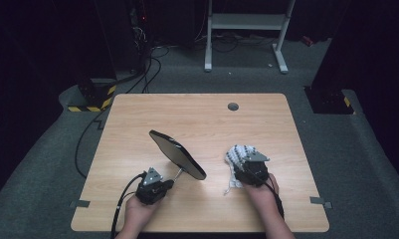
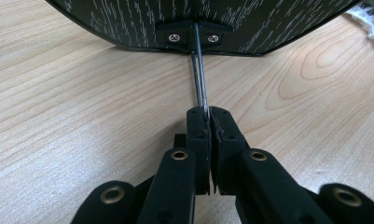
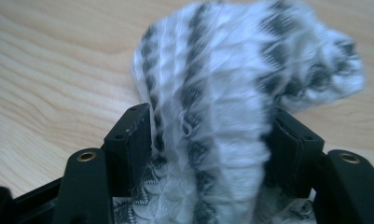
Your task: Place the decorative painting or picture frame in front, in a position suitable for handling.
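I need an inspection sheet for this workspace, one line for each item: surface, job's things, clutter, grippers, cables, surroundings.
Surface: light wooden table, with a grey round cap near its far edge.
Job's things: black flat panel on a thin metal rod, raised and tilted; grey and white patterned cloth, bunched.
Clutter: grey tape pieces at the near corners.
Grippers: left gripper shut on the rod; right gripper has the cloth between its jaws, pads against it.
Cables: black cable trails from the left gripper; more lie on the floor.
Surroundings: grey carpet, white frame behind, dark stands with yellow-black stripes.
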Demonstrator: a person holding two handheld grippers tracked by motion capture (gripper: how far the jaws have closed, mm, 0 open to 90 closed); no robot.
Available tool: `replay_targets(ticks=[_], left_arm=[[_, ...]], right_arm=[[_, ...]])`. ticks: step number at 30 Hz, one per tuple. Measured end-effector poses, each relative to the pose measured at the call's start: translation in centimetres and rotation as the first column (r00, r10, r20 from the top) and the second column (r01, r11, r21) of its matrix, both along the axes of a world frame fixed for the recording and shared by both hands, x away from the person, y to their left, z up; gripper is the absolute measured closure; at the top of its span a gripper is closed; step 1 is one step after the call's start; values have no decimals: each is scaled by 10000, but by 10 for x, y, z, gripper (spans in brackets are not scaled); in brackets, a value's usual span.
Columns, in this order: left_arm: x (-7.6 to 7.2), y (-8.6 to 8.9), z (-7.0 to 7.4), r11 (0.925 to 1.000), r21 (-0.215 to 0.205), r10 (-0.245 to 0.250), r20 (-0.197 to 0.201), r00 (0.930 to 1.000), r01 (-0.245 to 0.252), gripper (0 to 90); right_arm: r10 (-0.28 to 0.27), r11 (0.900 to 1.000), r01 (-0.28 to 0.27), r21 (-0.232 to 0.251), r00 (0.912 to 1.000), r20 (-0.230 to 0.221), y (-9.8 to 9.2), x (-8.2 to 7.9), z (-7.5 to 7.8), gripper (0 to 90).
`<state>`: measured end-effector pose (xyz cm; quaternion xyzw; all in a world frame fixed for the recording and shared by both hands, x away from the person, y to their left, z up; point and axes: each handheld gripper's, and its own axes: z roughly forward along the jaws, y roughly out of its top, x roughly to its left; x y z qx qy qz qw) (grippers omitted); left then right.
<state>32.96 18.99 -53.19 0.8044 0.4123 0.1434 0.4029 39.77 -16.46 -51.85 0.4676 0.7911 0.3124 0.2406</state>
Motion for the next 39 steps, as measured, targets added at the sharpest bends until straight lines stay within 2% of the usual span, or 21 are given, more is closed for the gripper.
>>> replay_targets(ticks=[3,6,9,11,14,20,21,24,26,28,30,31,33,35,38,39], left_arm=[[0,0,0,10000,2,-3,-1,10000,3,866],[0,0,0,10000,21,0,4,10000,0,865],[0,0,0,10000,35,-6,22,10000,6,863],[0,0,0,10000,-19,-34,-13,10000,34,856],[0,0,0,10000,-16,-22,0,10000,22,842],[0,-3,0,10000,6,71,98,9999,-71,735],[0,-3,0,10000,-11,85,58,9999,-85,729],[2,-5,0,9999,-1,159,90,9998,-159,734],[2,-5,0,9997,111,200,95,9998,-202,780],[3,-5,0,9996,90,274,59,9996,-274,827],[3,-5,0,9996,88,260,72,9996,-261,844],[3,-6,0,9996,119,246,93,9997,-247,858],[3,-6,0,9996,120,251,104,9996,-253,865],[3,-6,0,9996,111,255,93,9996,-256,866],[3,-6,0,9995,163,255,130,9996,-257,870],[3,-7,0,9995,168,263,125,9996,-266,870]], right_arm=[[143,9998,-142,-160,9999,77,1,-1,-3,471],[313,9988,-302,-376,9991,279,2,-4,-4,651],[542,9983,-532,-252,9977,408,2,-7,-2,758],[749,9966,-773,298,9945,732,0,-11,4,776],[1038,9906,-1136,761,9871,1217,0,-18,13,783],[1552,9732,-1852,1360,9663,2055,6,-34,30,782],[1669,9661,-2049,1567,9597,2263,7,-38,35,782],[1922,9521,-2480,1790,9404,2805,13,-47,48,780],[2016,9412,-2719,2005,9283,3126,17,-53,56,779],[2214,9243,-3085,2246,9129,3429,22,-59,66,777],[2404,9119,-3387,2319,8986,3671,28,-63,74,777],[2536,9006,-3607,2424,8892,3809,32,-66,79,777],[2645,8878,-3848,2526,8756,4042,38,-70,88,777],[2732,8784,-4042,2550,8625,4260,42,-73,96,777],[2844,8583,-4375,2683,8406,4609,51,-74,113,777],[2877,8553,-4446,2660,8346,4698,53,-75,117,777]])
